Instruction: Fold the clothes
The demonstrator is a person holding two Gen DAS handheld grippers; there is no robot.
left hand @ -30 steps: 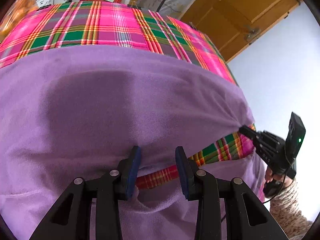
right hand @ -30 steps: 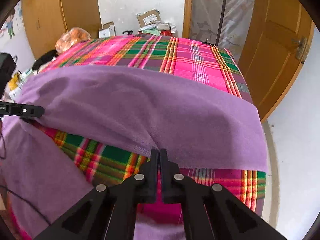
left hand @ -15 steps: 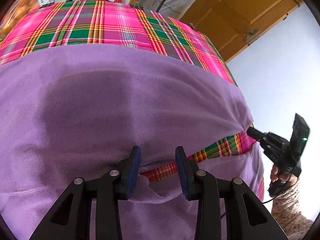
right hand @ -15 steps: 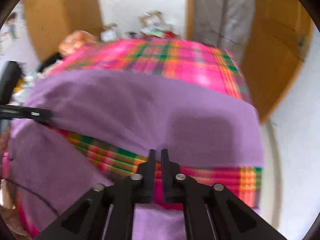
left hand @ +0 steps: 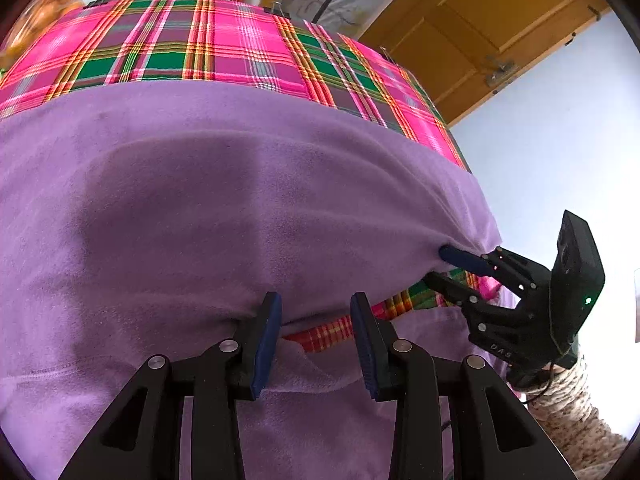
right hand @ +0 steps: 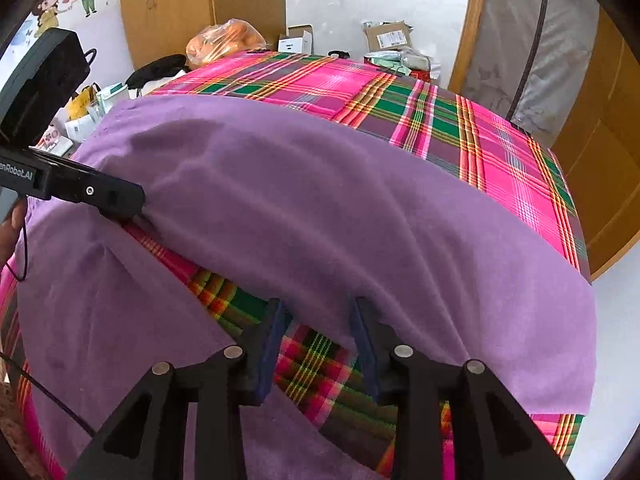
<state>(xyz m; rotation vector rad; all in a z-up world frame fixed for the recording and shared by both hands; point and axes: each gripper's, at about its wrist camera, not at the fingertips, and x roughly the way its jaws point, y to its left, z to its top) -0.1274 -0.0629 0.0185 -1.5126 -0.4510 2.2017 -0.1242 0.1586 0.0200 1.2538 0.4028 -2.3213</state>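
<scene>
Both the left hand-held gripper (left hand: pixel 316 334) and right hand-held gripper (right hand: pixel 318 340) stand released at the purple garment's (left hand: pixel 248 216) folded edge, which may slip back unevenly over the plaid-covered bench (right hand: pixel 500 152).

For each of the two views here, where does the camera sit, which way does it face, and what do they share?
Left wrist: sits behind the left gripper, jaws open, facing across the purple garment toward a wooden door; the right gripper and a knitted sleeve show at right.
Right wrist: sits behind the right gripper, jaws open, facing the garment's folded edge and cardboard boxes; the left gripper shows at left.
Shared: the garment and the plaid tablecloth.
</scene>
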